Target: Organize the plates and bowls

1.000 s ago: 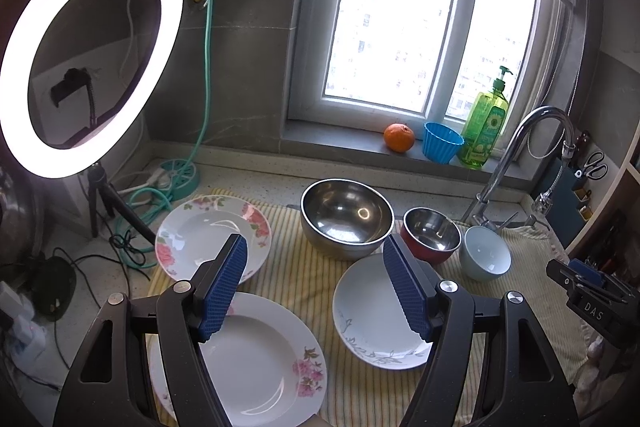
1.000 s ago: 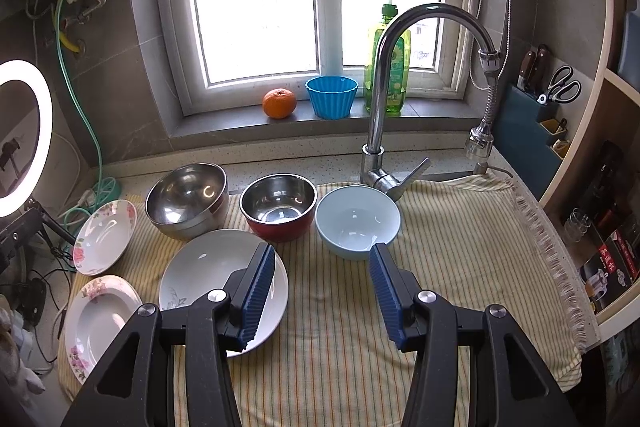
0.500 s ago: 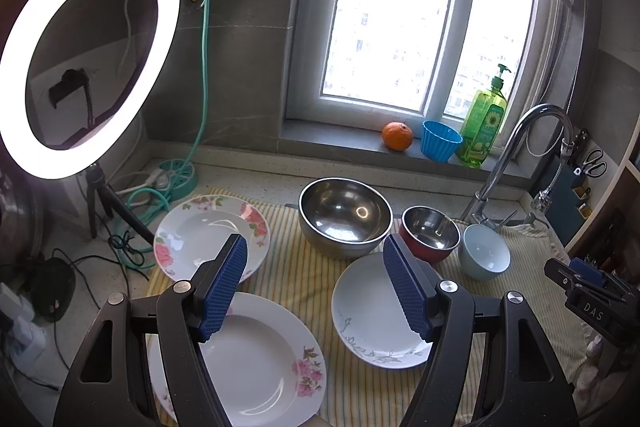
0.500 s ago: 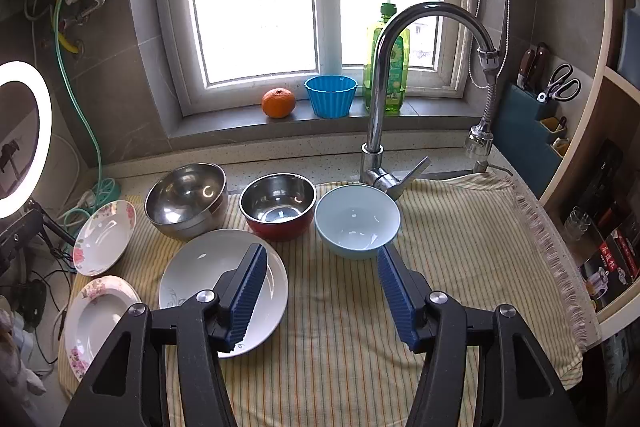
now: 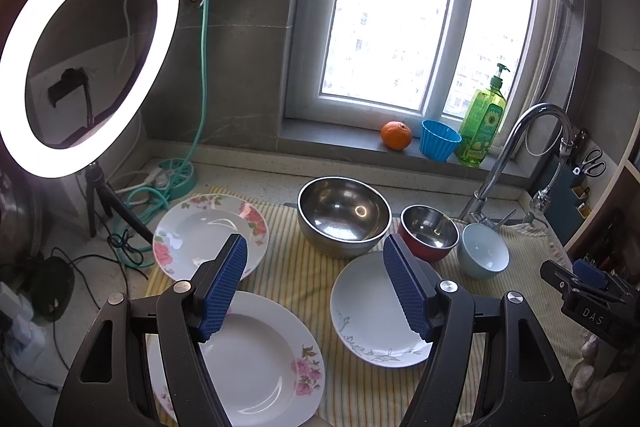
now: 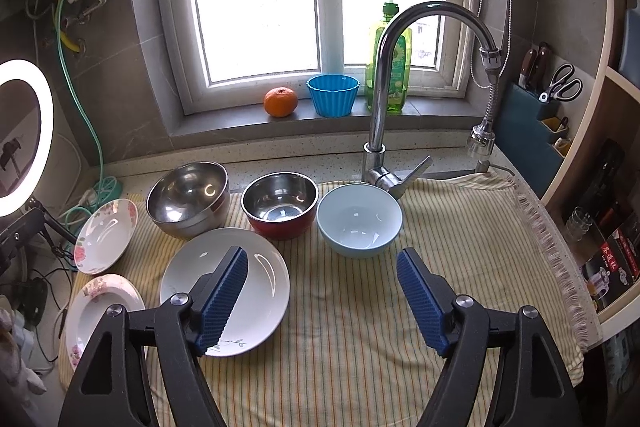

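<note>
Right wrist view, left to right on the striped cloth (image 6: 460, 235) over the counter: two floral plates (image 6: 106, 235), a large steel bowl (image 6: 188, 201), a white plate (image 6: 256, 279), a red-sided steel bowl (image 6: 280, 205), a pale blue bowl (image 6: 360, 219). Left tongs (image 5: 316, 283) gape wide, holding nothing. Right tongs (image 6: 322, 301) are opening, nothing between them.
</note>
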Motion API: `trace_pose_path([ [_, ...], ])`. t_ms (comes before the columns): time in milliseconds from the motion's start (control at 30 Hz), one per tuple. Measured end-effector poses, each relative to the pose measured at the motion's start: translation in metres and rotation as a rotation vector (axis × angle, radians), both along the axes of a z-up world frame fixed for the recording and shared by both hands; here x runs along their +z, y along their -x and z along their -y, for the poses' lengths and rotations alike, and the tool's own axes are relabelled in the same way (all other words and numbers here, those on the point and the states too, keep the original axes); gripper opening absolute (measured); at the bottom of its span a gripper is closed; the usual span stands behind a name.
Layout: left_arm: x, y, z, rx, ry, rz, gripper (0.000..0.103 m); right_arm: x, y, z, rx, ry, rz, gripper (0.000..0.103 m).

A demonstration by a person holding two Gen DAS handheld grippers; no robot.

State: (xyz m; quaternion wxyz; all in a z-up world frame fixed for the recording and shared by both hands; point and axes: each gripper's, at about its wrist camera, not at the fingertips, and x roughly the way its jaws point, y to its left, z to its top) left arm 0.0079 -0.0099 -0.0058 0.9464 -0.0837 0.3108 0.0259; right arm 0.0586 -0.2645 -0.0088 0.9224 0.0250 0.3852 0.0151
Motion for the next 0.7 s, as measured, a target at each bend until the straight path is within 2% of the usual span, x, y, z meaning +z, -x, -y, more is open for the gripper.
trace_pose_path([
  [167,0.0,0.0,0.0,0.002,-0.001,0.0,0.07,0.0002,-0.0003,0.0001,-0.001,-0.002,0.0,0.079],
  [700,0.0004,0.0,0.0012,-0.002,-0.002,0.0,0.07,-0.0001,-0.0017,0.0,-0.004,-0.004,-0.01,0.08],
])
